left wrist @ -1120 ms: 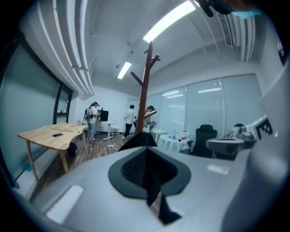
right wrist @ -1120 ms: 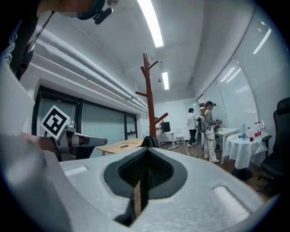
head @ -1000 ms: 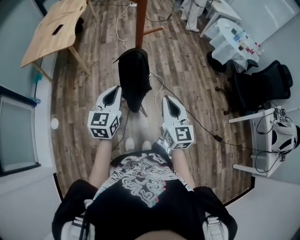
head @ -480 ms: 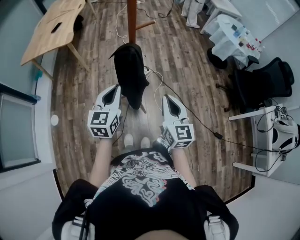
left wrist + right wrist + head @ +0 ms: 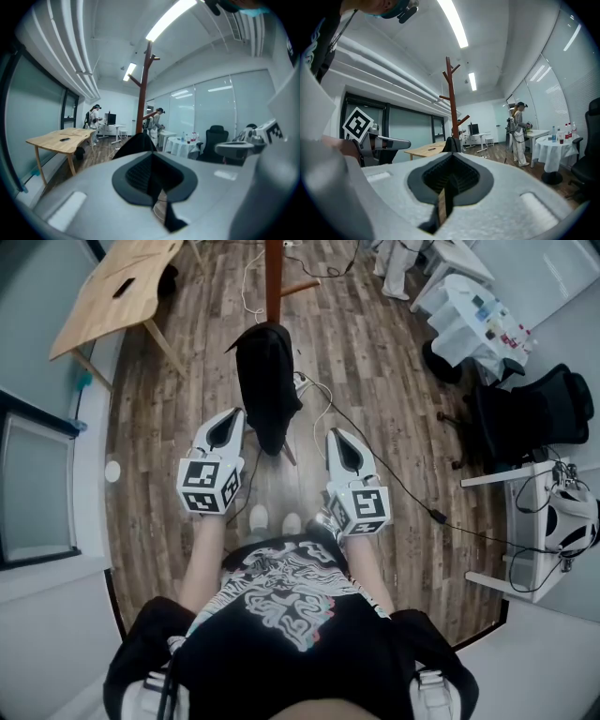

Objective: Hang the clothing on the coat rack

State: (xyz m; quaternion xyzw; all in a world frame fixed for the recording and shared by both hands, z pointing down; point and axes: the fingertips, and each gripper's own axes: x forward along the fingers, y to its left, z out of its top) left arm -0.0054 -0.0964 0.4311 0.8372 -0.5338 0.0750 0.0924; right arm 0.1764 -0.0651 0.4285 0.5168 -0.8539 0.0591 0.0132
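Left hand-held gripper and right hand-held gripper are both seen clenched, nothing gripped; black clothing is spotted just ahead of them, near the rack.

Office room with a wood-plank floor
A light wooden table stands far left; far right is a white-clothed round table with bottles, with a black office chair nearer and a white desk nearest. Cables trail across the floor, and a small white disc lies at the left
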